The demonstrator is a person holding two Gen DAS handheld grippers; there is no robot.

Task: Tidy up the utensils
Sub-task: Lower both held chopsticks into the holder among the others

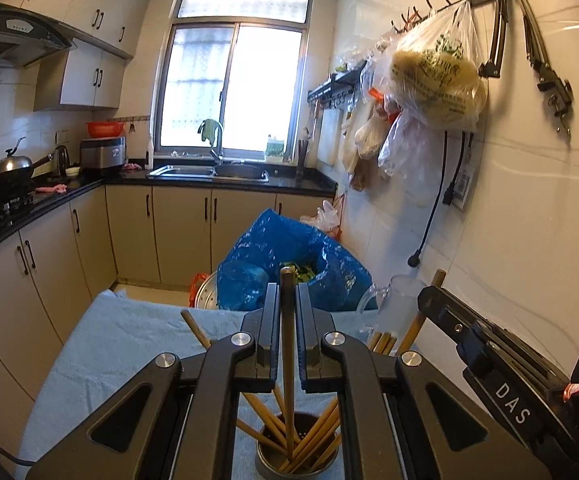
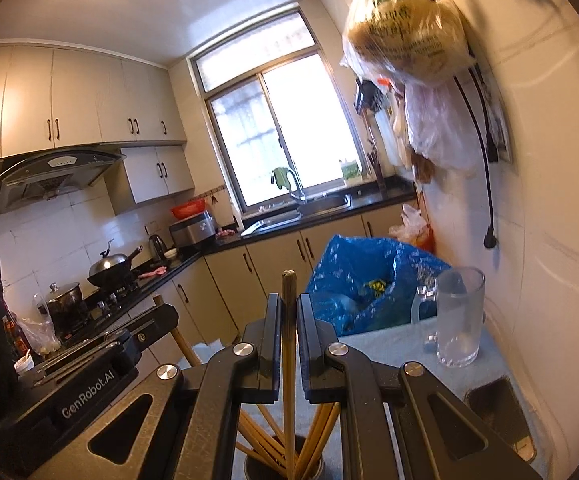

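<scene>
While both grippers are clamping one chopstick apiece, left gripper [image 1: 288, 300] and right gripper [image 2: 289, 312], I am lowering stiff, light, slippery sticks, held near their tops, into the holder [image 1: 297, 456] at six o'clock.

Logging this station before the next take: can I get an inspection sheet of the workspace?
Surface: light blue towel over the table.
Job's things: chopsticks standing in a metal holder.
Clutter: glass mug; blue plastic bag behind the table.
Grippers: left gripper shut on one chopstick; right gripper shut on another chopstick, both above the holder.
Cables: black power cord hanging on the wall.
Surroundings: kitchen counter, sink, window.
</scene>
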